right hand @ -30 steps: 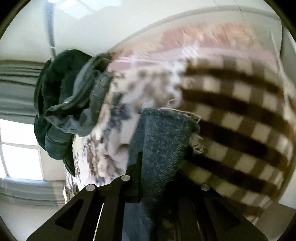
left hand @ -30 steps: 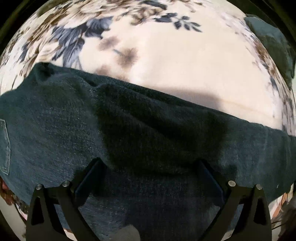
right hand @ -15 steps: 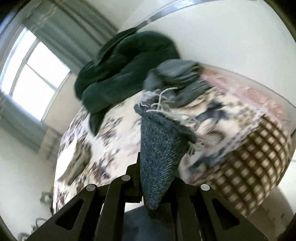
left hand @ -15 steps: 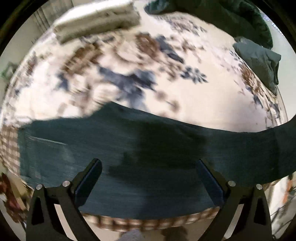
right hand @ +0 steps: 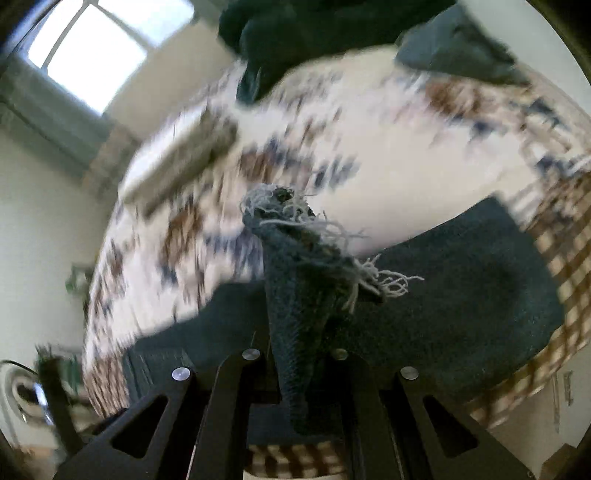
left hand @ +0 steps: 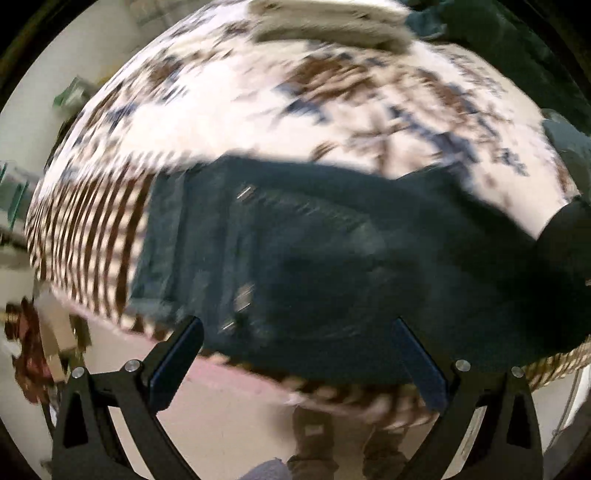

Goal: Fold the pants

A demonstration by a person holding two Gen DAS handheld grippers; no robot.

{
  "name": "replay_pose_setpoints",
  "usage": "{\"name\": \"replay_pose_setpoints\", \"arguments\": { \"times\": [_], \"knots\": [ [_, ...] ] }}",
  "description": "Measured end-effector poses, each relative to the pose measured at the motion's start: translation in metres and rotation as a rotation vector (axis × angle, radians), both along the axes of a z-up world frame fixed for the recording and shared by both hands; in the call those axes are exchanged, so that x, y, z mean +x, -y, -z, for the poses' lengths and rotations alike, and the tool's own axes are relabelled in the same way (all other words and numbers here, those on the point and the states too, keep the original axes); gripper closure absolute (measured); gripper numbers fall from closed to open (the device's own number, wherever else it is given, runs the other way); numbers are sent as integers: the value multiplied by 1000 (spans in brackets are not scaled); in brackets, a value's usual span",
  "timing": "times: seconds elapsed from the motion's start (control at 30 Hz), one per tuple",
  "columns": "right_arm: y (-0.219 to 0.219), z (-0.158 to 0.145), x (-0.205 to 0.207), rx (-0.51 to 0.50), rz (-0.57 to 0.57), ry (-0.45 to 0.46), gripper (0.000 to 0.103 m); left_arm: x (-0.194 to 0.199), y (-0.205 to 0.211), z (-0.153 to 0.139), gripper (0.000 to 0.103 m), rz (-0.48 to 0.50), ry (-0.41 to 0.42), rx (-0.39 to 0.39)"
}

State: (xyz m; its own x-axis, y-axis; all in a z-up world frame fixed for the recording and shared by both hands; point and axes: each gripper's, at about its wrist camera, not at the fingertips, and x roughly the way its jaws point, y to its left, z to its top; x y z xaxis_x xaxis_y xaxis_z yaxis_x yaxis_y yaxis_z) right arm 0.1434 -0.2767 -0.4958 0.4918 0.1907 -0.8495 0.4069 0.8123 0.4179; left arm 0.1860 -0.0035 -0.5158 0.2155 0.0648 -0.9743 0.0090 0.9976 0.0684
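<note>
both grippers have pulled back from the bed since the earlier frames, so more of the floral bedspread and its checked edge now shows. dark denim pants lie spread along the near edge of the bed. right gripper is clamped nearly shut on a frayed pant hem, lifted above the rest. left gripper hangs wide open over the pants, holding nothing. other dark clothes are heaped at the far side.

Counts on the bed

One pair of dark denim pants, one floral bedspread, one folded pale cloth, two dark garment heaps, two grippers.
</note>
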Motion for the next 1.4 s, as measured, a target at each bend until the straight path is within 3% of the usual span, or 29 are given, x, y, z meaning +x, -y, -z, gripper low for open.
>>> {"name": "replay_pose_setpoints", "arguments": {
  "times": [0.13,0.23,0.3,0.37,0.47,0.53,0.67,0.7,0.77,0.83,0.9,1.0,1.23,1.4],
  "knots": [
    [-45,45,7,-80,-51,-100,94,-10,-33,15,0,-63,-50,16],
    [-72,61,12,-147,-140,-179,80,-12,-45,15,0,-107,-62,10],
    [-78,54,12,-98,-208,-175,56,-10,-45,10,0,-122,-60,-10],
    [-71,43,5,65,-228,-137,49,-4,-39,3,0,-132,-57,-57],
    [-37,29,-9,113,-136,-136,48,6,-16,-7,0,-114,-47,-152],
    [-6,19,-21,64,-71,-136,46,13,10,-12,0,-78,-47,-208],
    [46,17,-38,-176,-15,-245,34,28,80,8,2,58,-105,-256],
    [58,21,-41,-240,-12,-278,34,30,94,15,5,89,-125,-255],
    [77,32,-44,-291,-12,-337,25,32,123,33,29,149,-161,-232],
    [91,36,-41,-282,-18,-356,21,32,149,47,75,207,-180,-201],
    [98,40,-42,-298,-36,-368,21,29,166,54,95,254,-148,-147],
    [101,41,-37,-304,-69,-366,20,23,175,52,98,283,-89,-97],
    [106,33,-28,-256,-78,-343,20,26,163,10,98,245,32,-130],
    [104,35,-20,-255,-106,-341,19,43,154,34,97,223,5,-123]
  ]
}}
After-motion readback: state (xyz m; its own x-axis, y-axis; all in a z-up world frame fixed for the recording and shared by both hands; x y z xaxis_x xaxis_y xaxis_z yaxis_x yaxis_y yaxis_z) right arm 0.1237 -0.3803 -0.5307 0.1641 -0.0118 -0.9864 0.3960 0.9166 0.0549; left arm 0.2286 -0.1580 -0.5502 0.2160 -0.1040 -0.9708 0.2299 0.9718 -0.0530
